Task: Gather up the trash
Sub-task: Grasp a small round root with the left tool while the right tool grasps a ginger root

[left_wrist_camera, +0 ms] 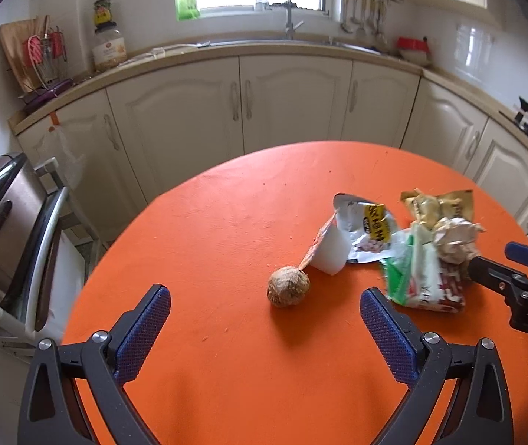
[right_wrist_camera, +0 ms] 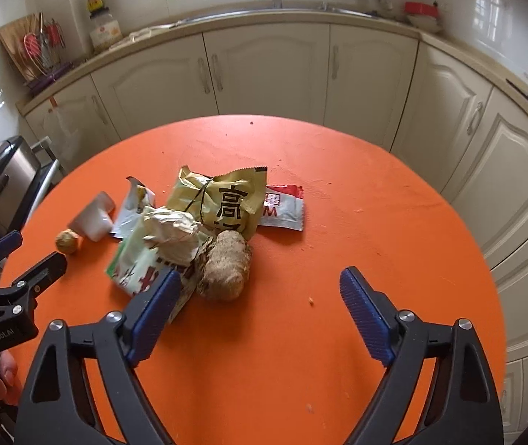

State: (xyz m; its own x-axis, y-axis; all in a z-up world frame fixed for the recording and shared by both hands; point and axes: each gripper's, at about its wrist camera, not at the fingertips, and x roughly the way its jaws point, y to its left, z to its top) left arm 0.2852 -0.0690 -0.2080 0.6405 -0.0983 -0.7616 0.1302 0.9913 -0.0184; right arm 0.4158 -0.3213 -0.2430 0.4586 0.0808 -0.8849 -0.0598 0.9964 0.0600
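Two grippers hover over the orange desk, fingers on both spread wide and holding nothing. Left gripper sits just short of a small brown ball. Right gripper faces the trash pile mid-desk: wrappers, crumpled paper, a brown lump, a white cup.

orange table, yellow wrapper, white cup, blue-padded tongs

I find bare orange table right of the wrapper pile; the lumpy root blocks its near side.
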